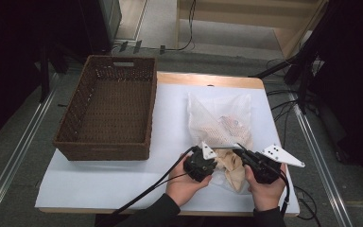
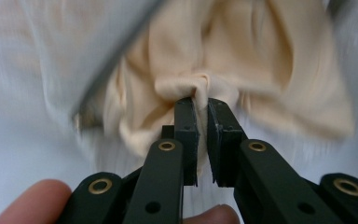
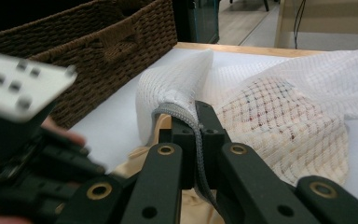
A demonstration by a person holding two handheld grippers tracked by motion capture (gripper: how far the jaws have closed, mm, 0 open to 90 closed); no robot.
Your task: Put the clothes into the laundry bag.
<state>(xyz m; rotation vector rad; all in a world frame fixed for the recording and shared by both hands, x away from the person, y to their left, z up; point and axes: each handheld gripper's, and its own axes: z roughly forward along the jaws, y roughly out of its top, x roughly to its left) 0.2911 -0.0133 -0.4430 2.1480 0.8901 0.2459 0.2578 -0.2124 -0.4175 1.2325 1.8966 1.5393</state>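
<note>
A white mesh laundry bag (image 1: 220, 116) lies on the right half of the white table, with patterned clothes showing through its netting (image 3: 279, 121). A cream cloth (image 1: 230, 166) spills from the bag's near mouth. My left gripper (image 1: 213, 160) is shut on a bunched fold of that cream cloth (image 2: 261, 60), which is pinched between the pads of the left gripper (image 2: 200, 105). My right gripper (image 1: 244, 153) is shut on the bag's grey-edged rim (image 3: 168, 108); in the right gripper view the right gripper (image 3: 196, 112) holds the rim lifted off the table.
An empty brown wicker basket (image 1: 108, 109) stands on the left half of the table (image 1: 123, 182), close to the bag (image 3: 98, 51). The two hands sit side by side at the near edge. Cables and stand legs lie on the floor to the right.
</note>
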